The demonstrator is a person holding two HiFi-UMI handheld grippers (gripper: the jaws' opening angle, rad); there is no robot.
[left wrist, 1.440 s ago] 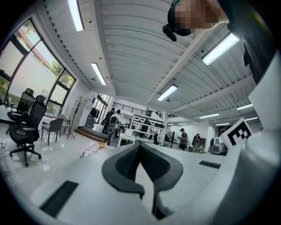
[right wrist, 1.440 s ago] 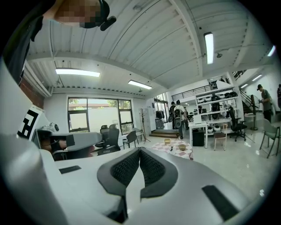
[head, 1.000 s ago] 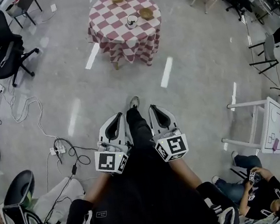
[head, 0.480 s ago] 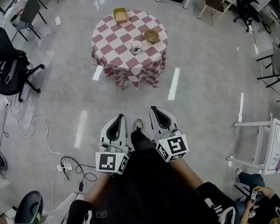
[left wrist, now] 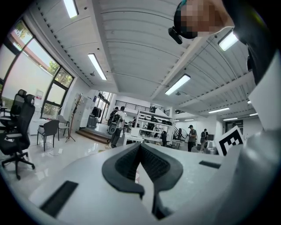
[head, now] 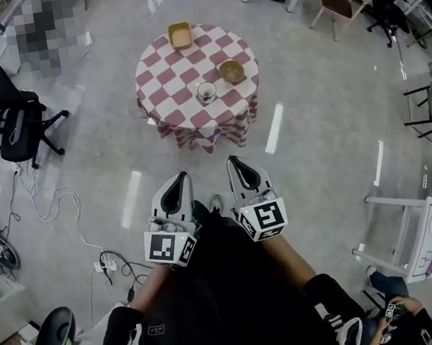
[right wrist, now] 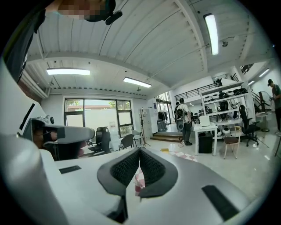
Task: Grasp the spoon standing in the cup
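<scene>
Far from cup (head: 206,91): L claw (head: 180,179), R claw (head: 234,161) closed.

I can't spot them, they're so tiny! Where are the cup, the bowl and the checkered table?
cup (head: 206,91), head view, its white rim.
bowl (head: 231,71), head view, its middle.
checkered table (head: 168,94), head view, bare cloth left of the cup.

right gripper (right wrist: 139,151) | jaws meet at tips, nothing between | checked cloth (right wrist: 139,179) behind, probably a tablecloth
</scene>
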